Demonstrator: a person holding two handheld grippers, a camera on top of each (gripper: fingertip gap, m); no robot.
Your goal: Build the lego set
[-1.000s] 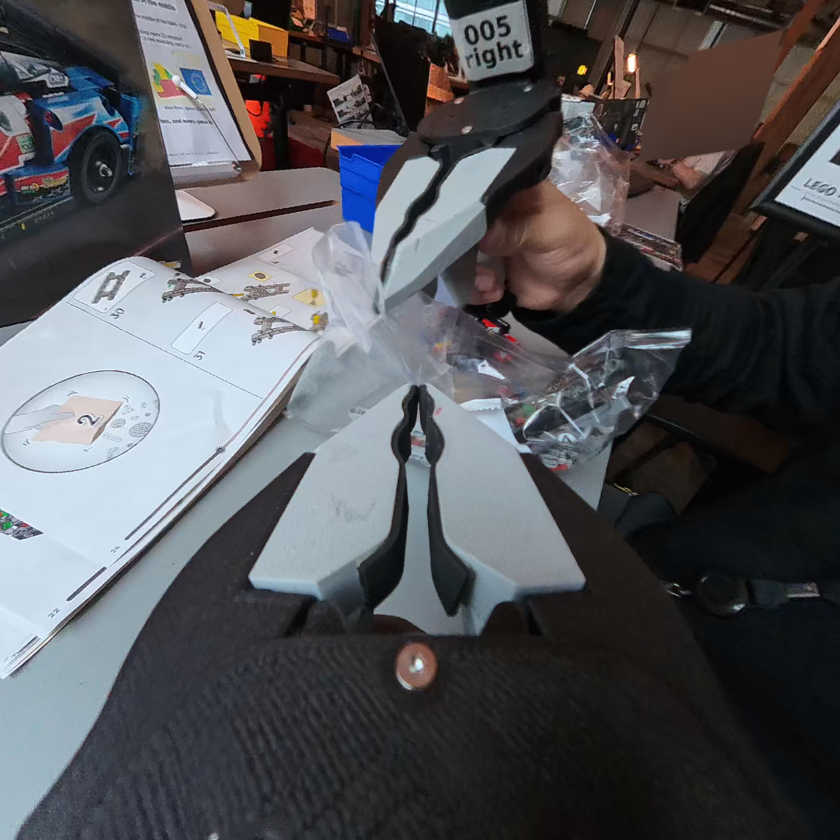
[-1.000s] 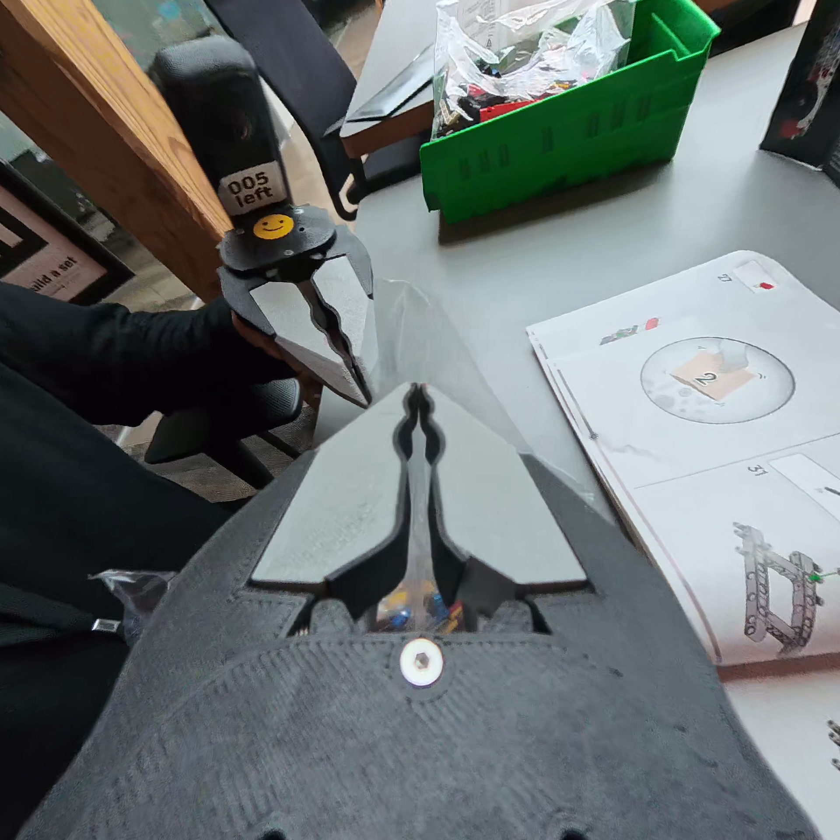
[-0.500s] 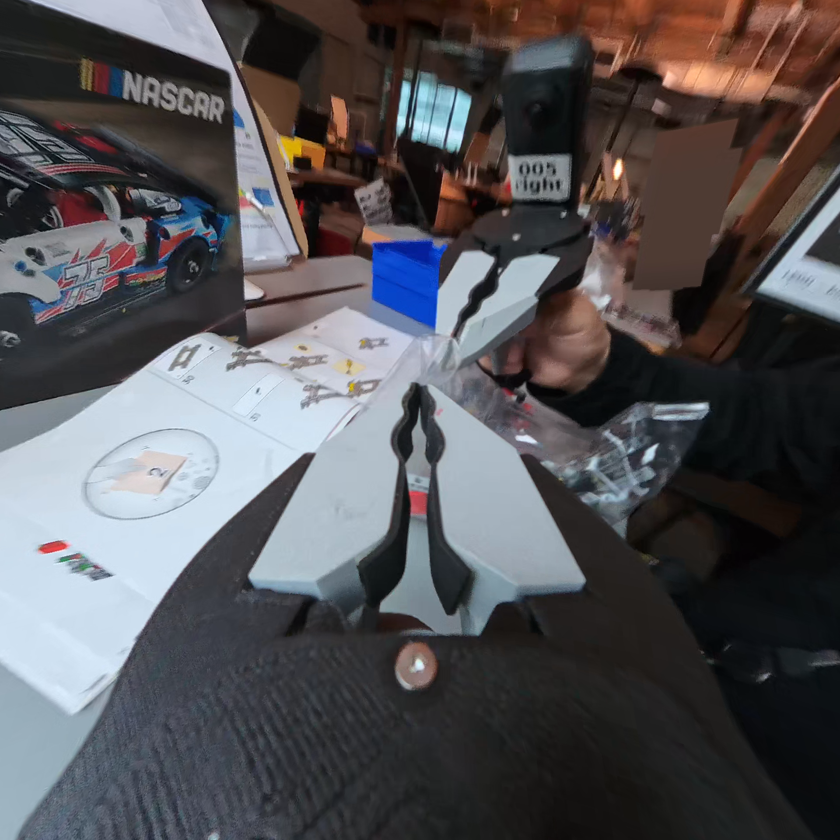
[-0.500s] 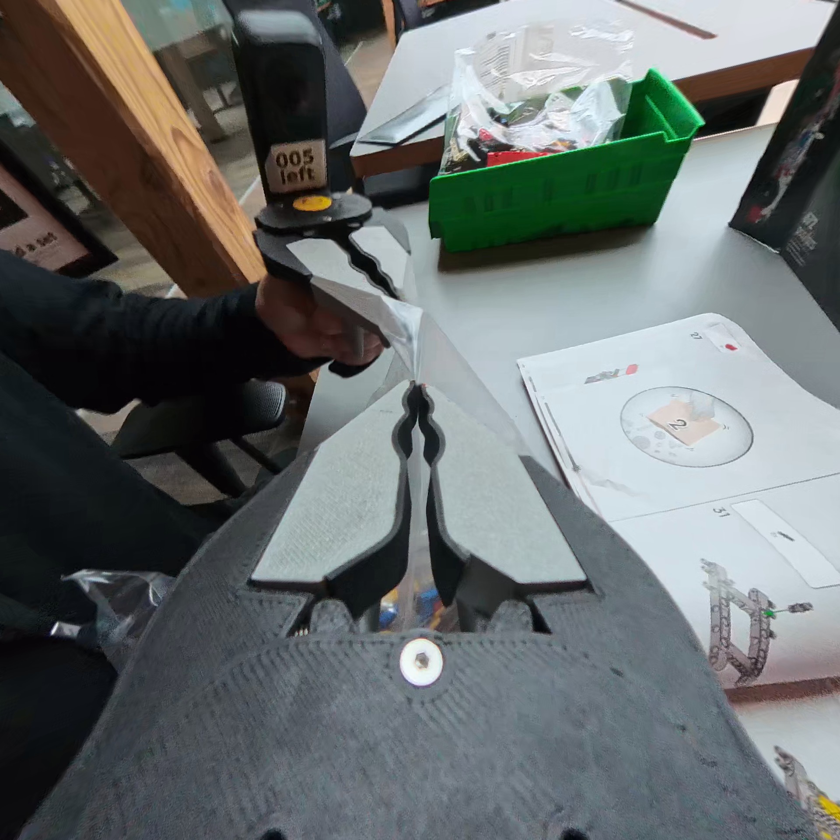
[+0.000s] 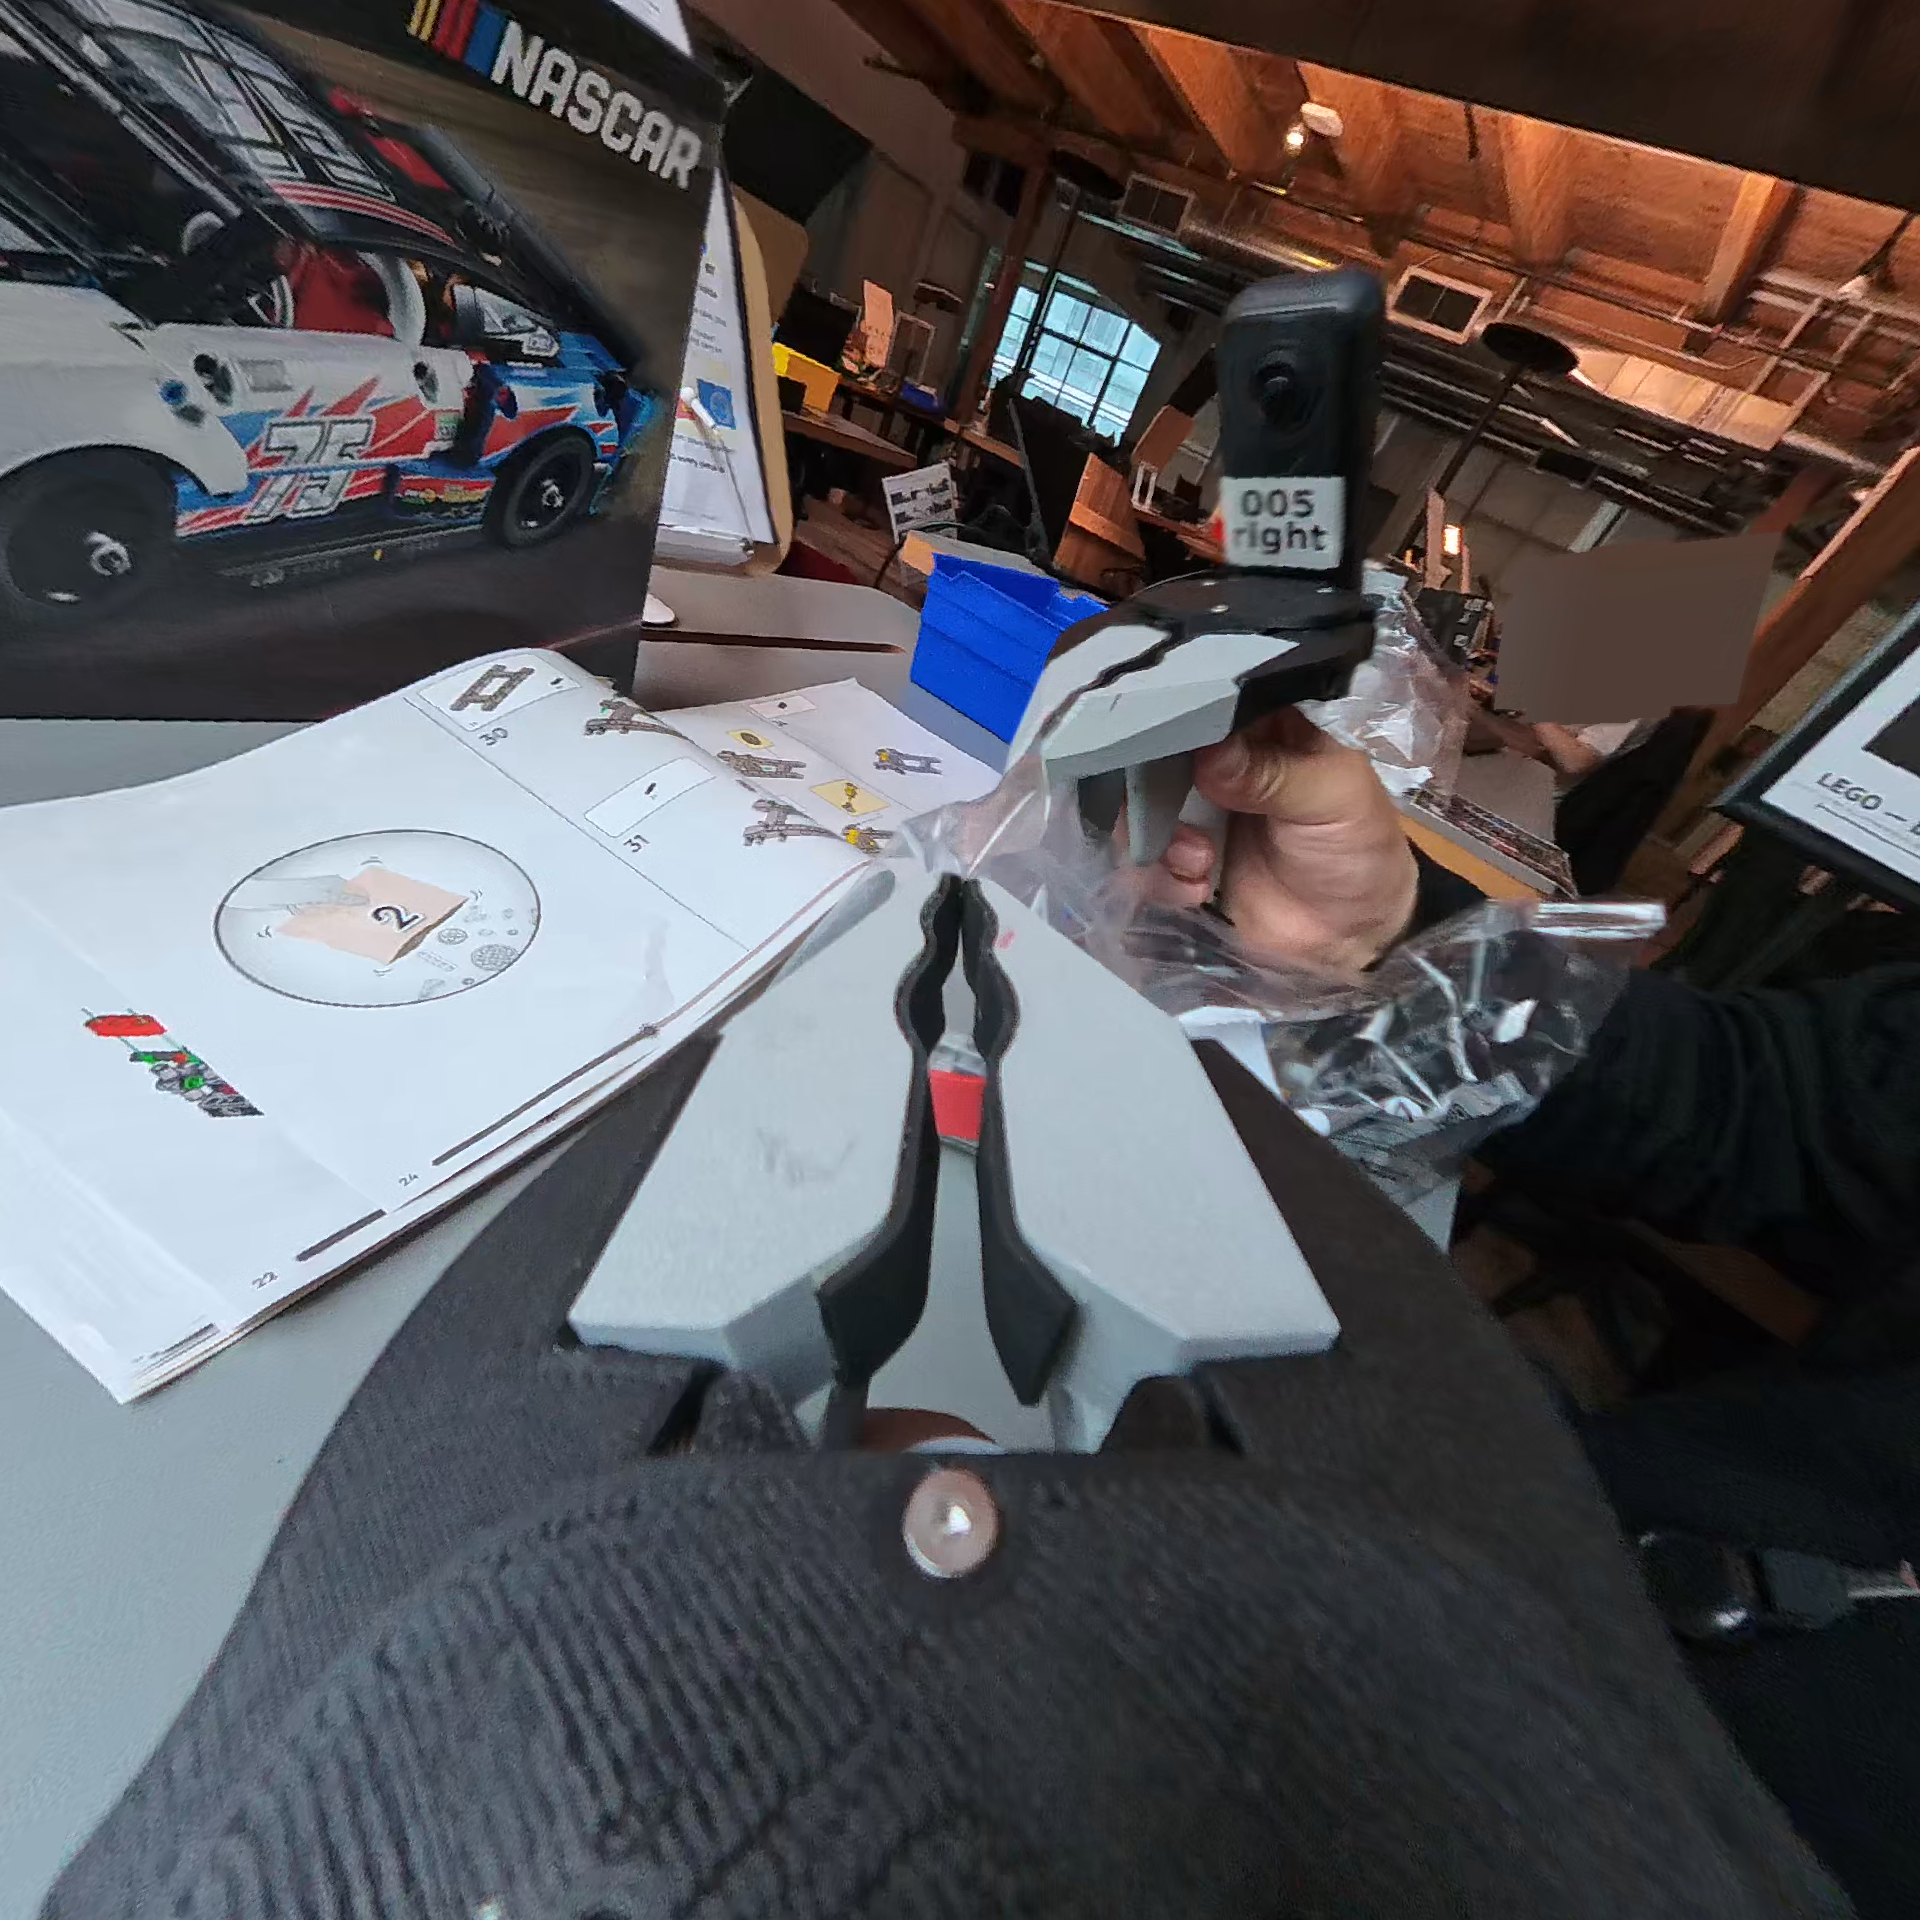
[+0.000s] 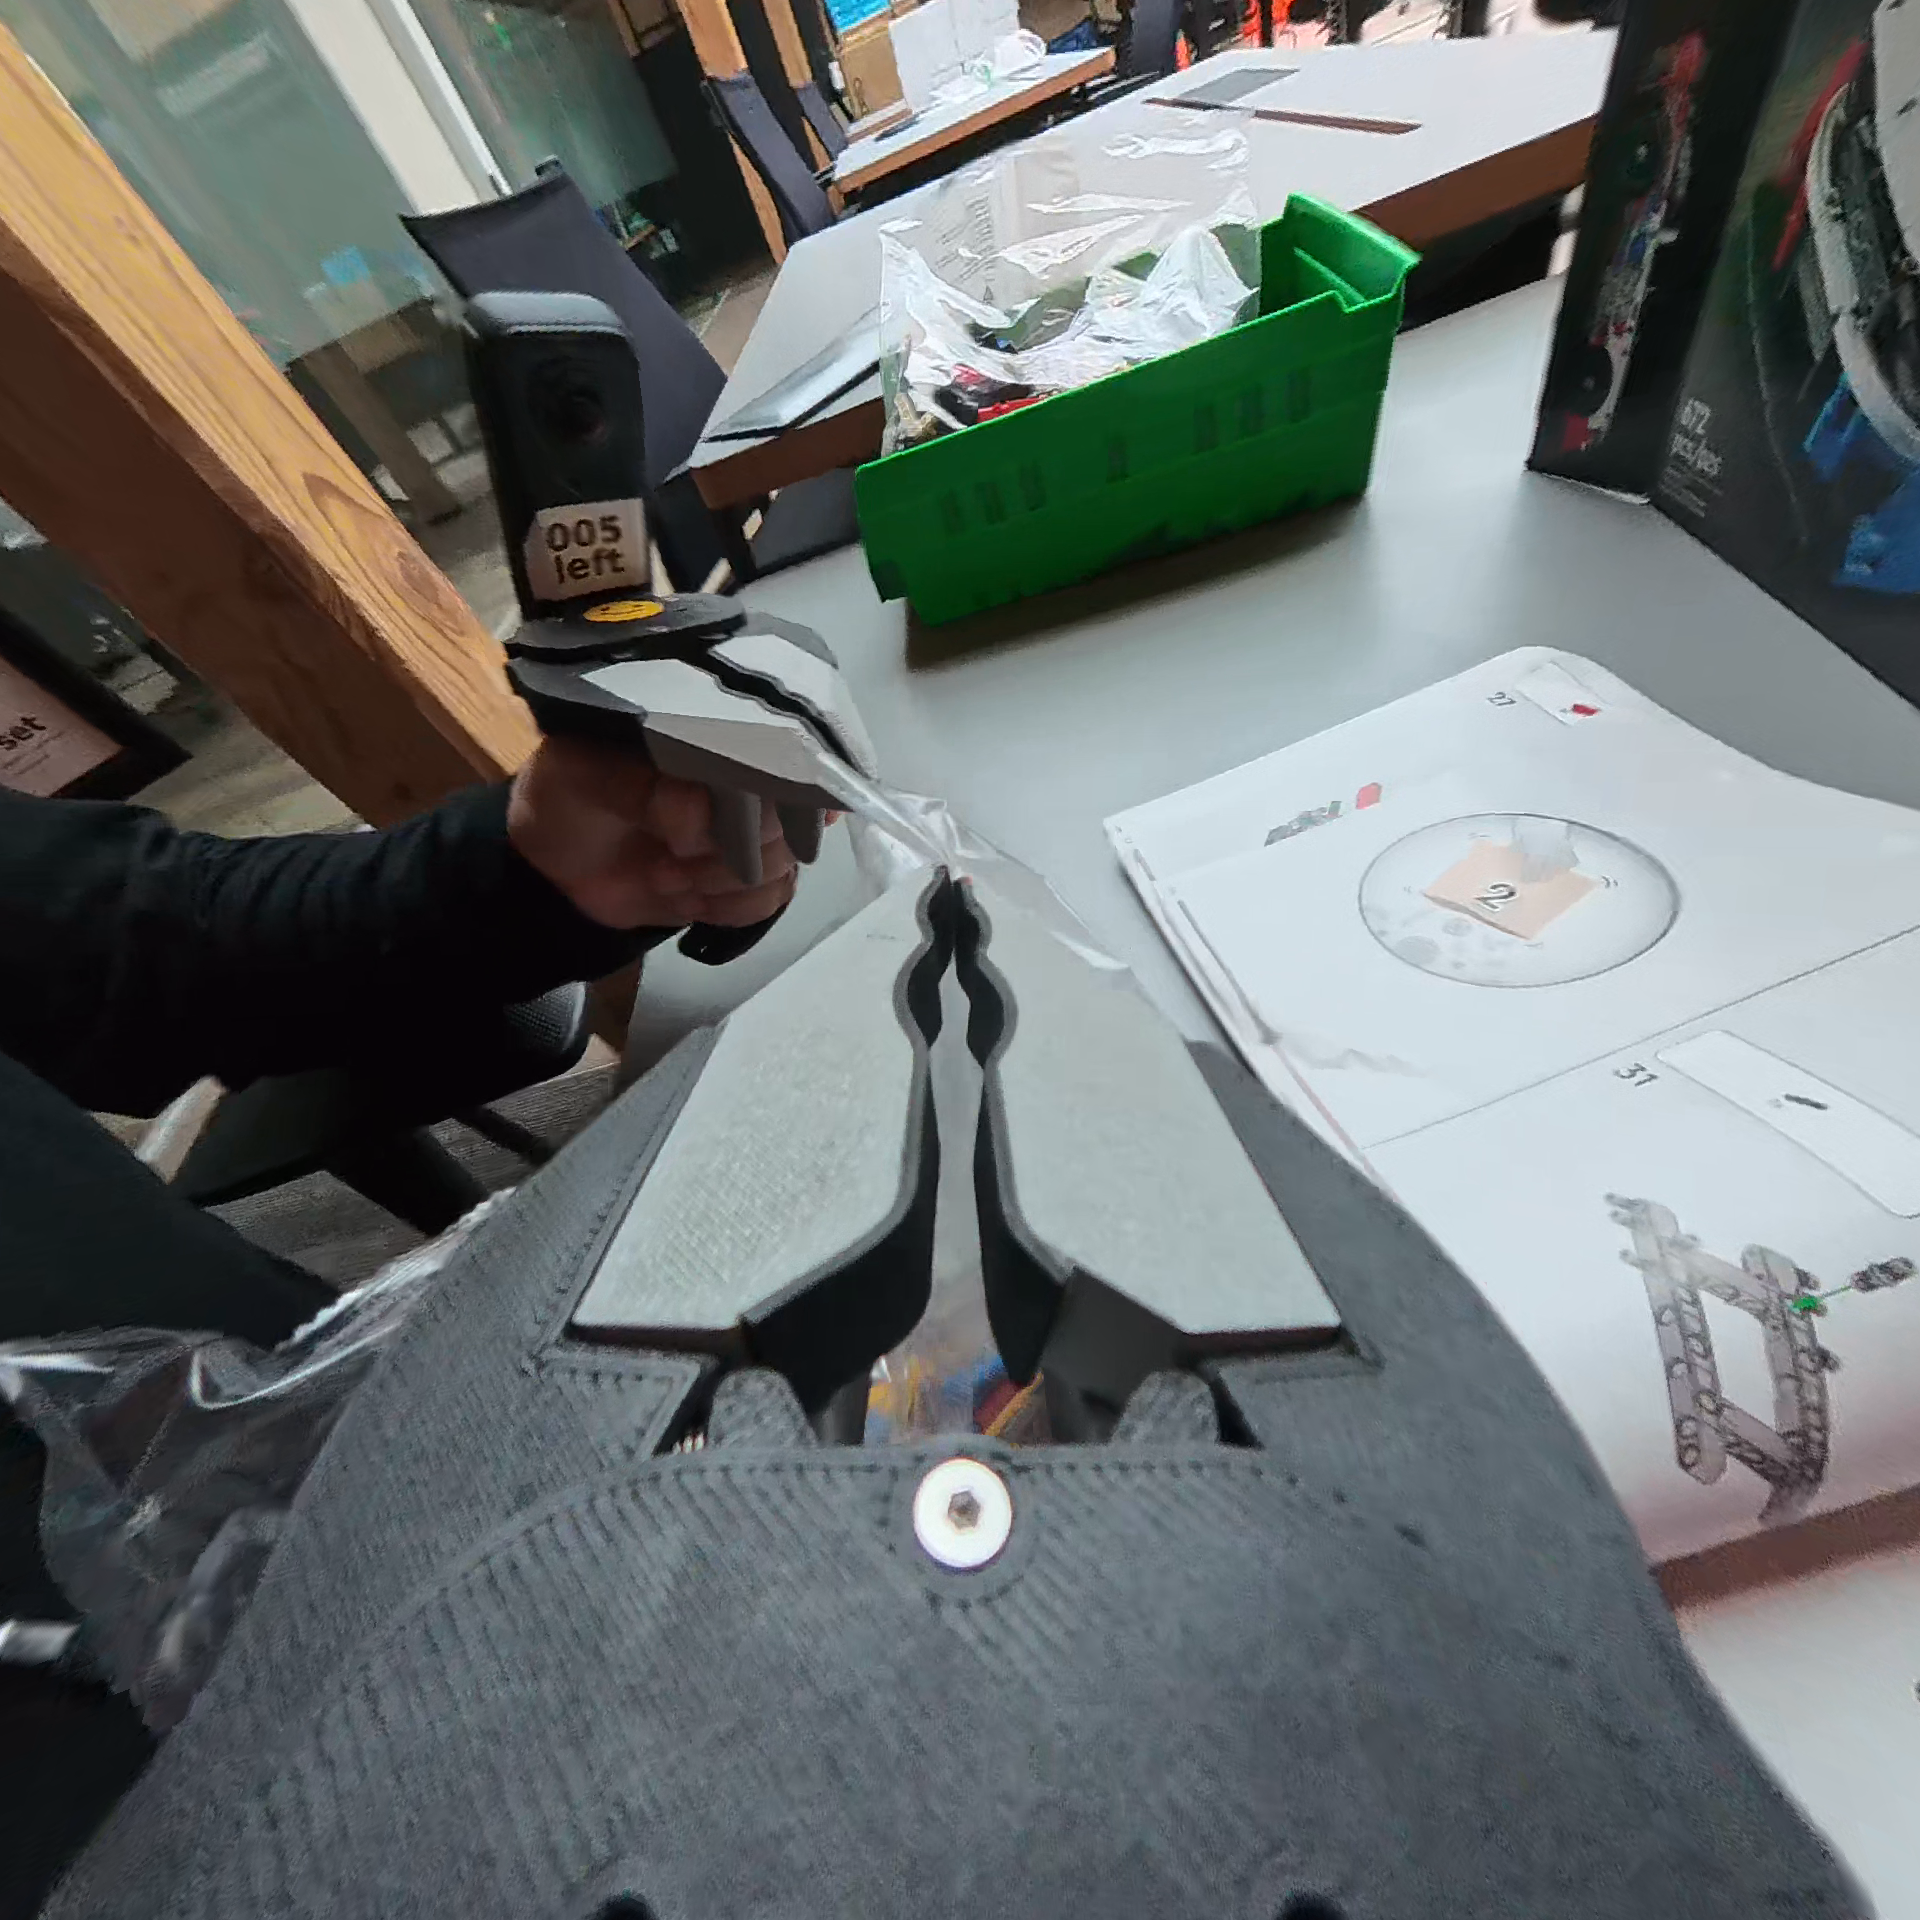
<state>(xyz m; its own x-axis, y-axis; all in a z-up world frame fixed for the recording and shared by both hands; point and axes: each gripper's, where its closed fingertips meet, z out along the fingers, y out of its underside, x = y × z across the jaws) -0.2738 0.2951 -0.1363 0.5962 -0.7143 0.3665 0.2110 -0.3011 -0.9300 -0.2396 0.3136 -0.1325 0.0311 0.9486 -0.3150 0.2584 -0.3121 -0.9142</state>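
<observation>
Both grippers pinch the same clear plastic bag of parts point(image 5: 1299, 966), held above the near edge of the grey table point(image 6: 1299, 665). The left gripper point(image 5: 954, 894) has its tips pressed together on the film. The right gripper point(image 6: 948, 891) likewise clamps the film. The open instruction booklet point(image 5: 343, 935) lies just beside them; a green bin point(image 6: 1132, 468) stands farther back.

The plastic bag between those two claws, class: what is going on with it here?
A person holds a claw in each hand, and both are shut on the same clear plastic bag of small parts. The left claw and the right claw pinch its top edge close together, above the grey table. The bag does not look torn open yet. An open instruction booklet lies beside them.
</observation>
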